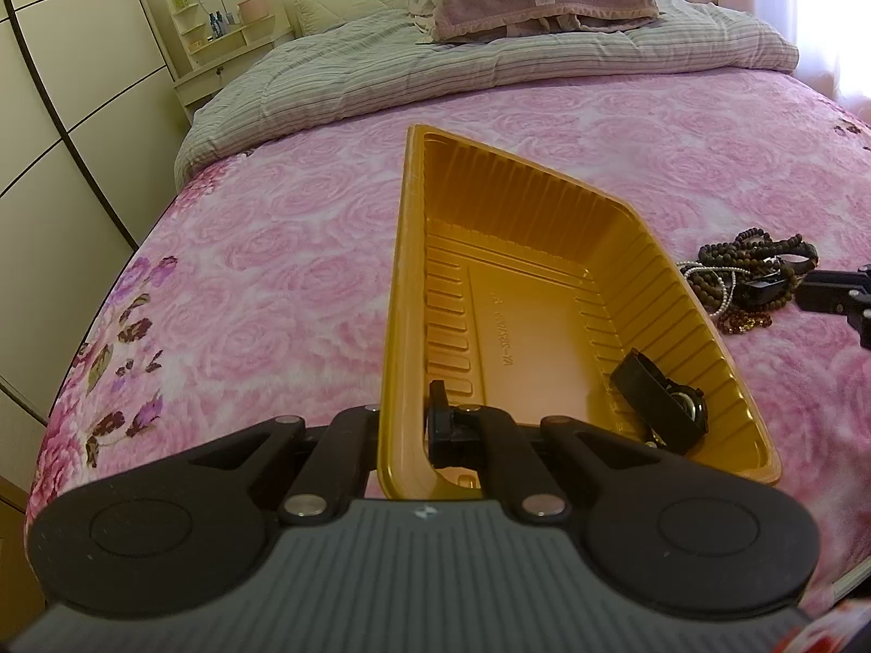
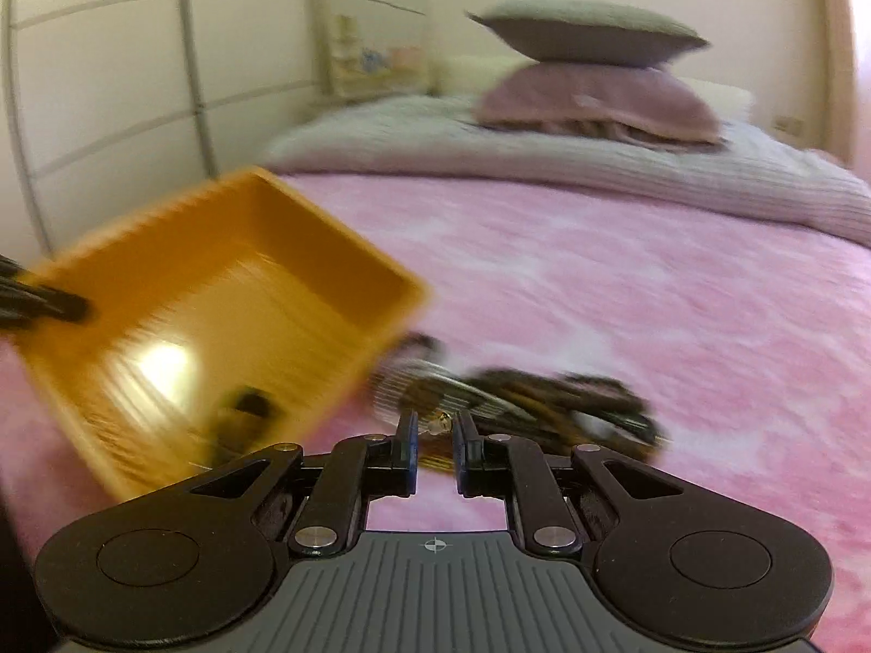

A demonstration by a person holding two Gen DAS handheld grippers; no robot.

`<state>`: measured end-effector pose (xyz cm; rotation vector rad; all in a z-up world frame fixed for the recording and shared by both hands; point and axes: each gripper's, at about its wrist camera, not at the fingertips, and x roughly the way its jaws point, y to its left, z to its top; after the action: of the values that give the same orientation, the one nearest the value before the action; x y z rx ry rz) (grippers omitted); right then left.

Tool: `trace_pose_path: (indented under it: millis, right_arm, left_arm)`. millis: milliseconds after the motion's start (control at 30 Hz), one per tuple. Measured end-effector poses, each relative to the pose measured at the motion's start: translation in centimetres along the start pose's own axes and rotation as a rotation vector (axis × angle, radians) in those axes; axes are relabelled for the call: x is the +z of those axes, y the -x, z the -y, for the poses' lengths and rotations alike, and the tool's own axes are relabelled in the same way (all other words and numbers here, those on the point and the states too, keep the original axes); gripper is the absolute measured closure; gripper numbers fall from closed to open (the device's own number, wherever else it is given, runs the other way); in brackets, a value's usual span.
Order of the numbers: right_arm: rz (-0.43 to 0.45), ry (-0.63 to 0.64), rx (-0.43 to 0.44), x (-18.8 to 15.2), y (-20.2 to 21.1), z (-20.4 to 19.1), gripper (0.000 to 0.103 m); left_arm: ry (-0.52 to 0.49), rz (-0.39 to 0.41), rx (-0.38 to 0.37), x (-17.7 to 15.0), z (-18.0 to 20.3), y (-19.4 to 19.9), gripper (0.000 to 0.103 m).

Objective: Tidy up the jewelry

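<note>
A gold plastic tray (image 1: 544,250) lies on the pink floral bedspread. My left gripper (image 1: 405,424) is shut on the tray's near left rim, one finger inside and one outside. A black watch (image 1: 661,402) lies in the tray's near right corner. A heap of bead bracelets and pearl strands (image 1: 751,277) lies to the right of the tray. My right gripper (image 2: 435,430) is open just in front of that heap (image 2: 522,402), with a small bead between its tips; its fingers (image 1: 833,294) show at the right edge of the left wrist view. The tray (image 2: 337,250) is blurred in the right wrist view.
Striped quilt (image 1: 490,54) and stacked pillows (image 1: 533,0) lie at the head of the bed. A wardrobe (image 1: 71,109) and a small dressing shelf (image 1: 223,32) stand at the left. The bed edge runs along the left side.
</note>
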<state>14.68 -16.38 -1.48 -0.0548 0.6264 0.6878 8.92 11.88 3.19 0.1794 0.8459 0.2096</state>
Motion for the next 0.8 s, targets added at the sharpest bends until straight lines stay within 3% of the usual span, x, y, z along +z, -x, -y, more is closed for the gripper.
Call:
trace_pose_path:
  millis: [167, 467, 533, 600, 700, 800]
  right_arm:
    - [-0.006, 0.036, 0.165, 0.8, -0.1, -4.0, 0.090]
    - [-0.063, 0.078, 0.275, -0.2, -1.8, -6.9, 0.090]
    - [-0.079, 0.045, 0.299, -0.4, -2.0, -6.4, 0.085]
    - [-0.059, -0.004, 0.293, -0.4, -1.6, -5.6, 0.071]
    - [-0.019, -0.046, 0.215, -0.3, -1.0, -3.8, 0.069]
    - [-0.034, -0.075, 0.058, -0.5, -1.6, -1.4, 0.069]
  left_arm:
    - [0.003, 0.001, 0.000, 0.0, 0.1, 0.1, 0.100]
    - [0.004, 0.001, 0.000, -0.1, 0.0, 0.0, 0.100]
    - [0.005, 0.000, -0.002, -0.1, 0.2, 0.0, 0.100]
    - [0.004, 0.001, -0.001, -0.1, 0.1, 0.1, 0.100]
    - [0.006, 0.002, -0.002, -0.1, 0.2, 0.1, 0.100]
    - [0.006, 0.002, -0.002, -0.2, 0.2, 0.1, 0.100]
